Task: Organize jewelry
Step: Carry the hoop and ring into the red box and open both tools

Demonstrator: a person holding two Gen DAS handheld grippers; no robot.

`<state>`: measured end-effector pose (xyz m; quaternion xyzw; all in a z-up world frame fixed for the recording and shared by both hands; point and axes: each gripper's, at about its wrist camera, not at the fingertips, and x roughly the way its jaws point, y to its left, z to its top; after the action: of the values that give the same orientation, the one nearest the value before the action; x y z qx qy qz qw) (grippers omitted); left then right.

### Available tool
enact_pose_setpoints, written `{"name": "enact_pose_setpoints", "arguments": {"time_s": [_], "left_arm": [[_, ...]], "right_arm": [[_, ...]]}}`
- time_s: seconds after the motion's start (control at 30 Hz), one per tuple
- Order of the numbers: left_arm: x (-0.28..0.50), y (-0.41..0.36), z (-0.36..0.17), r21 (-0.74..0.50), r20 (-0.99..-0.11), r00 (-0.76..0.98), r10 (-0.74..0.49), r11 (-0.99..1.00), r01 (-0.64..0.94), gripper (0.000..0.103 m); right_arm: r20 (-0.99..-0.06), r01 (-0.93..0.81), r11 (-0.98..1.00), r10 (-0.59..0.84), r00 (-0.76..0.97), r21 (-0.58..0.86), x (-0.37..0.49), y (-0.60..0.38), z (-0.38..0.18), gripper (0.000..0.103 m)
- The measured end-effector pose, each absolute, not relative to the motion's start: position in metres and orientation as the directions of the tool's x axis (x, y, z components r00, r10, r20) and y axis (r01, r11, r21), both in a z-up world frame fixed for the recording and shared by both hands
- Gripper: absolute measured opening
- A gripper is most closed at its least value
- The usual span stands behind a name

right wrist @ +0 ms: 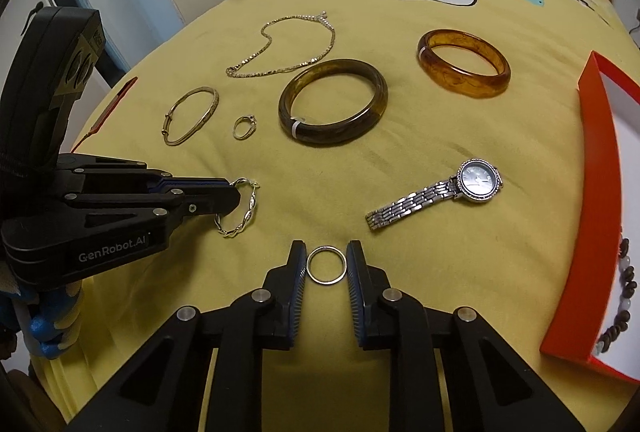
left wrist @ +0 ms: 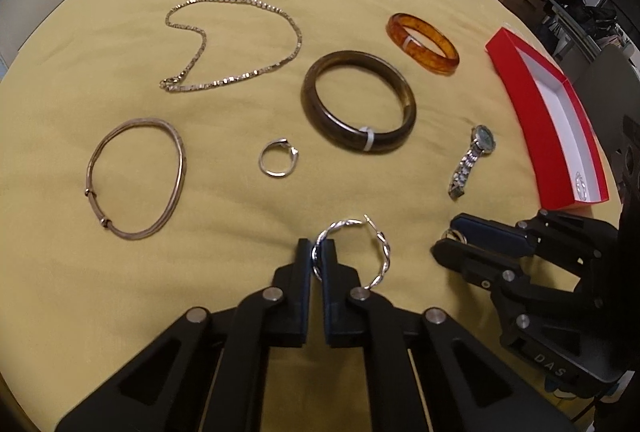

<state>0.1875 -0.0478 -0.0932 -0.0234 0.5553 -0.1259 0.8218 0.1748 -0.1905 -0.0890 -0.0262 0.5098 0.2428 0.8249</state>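
On the yellow bedspread (left wrist: pixel 224 200), my left gripper (left wrist: pixel 317 246) is shut on the rim of a twisted silver hoop (left wrist: pixel 382 256). The rest of the hoop lies to its right. The right wrist view shows that gripper (right wrist: pixel 237 194) from the side with the hoop (right wrist: pixel 250 210) at its tip. My right gripper (right wrist: pixel 326 248) has a plain silver ring (right wrist: pixel 326 278) lying flat between its pads, which touch it on both sides. In the left wrist view the right gripper (left wrist: pixel 445 236) sits low on the bedspread at the right.
Laid out beyond are a chain necklace (right wrist: pixel 288 48), a thin gold bangle (right wrist: pixel 212 104), a small stone ring (right wrist: pixel 236 130), a dark bangle (right wrist: pixel 376 108), an amber bangle (right wrist: pixel 492 80) and a silver watch (right wrist: pixel 478 181). An open red box (right wrist: pixel 592 152) at right holds a beaded bracelet (right wrist: pixel 624 296).
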Motion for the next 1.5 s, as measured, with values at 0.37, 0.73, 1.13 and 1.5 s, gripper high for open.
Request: {"name": "enact_pose_setpoints", "arguments": {"time_s": [0.37,0.73,1.13,1.5], "left_arm": [[0.154,-0.045,-0.051,-0.145,-0.879,0.426,-0.217,0.97,0.194,0.004],[0.11,-0.055,-0.011,-0.126,-0.843,0.488,-0.224,0.966,0.225,0.004],[0.112,-0.121,0.016,-0.102,-0.824,0.499,-0.267,0.937,0.333,0.004],[0.185,-0.227,0.01,-0.09,-0.832,0.457,-0.315,0.889,0.449,0.004]], "right_arm": [[-0.816,-0.42,0.886,0.386,0.431,0.197,0.137,-0.199,-0.043,0.02],[-0.766,-0.374,0.91,0.366,0.528,0.177,0.089,-0.228,0.0,0.02],[-0.729,-0.215,0.963,0.263,0.633,0.16,0.078,-0.321,0.021,0.02],[-0.753,-0.099,0.986,0.167,0.637,0.134,0.142,-0.402,0.001,0.02]]}}
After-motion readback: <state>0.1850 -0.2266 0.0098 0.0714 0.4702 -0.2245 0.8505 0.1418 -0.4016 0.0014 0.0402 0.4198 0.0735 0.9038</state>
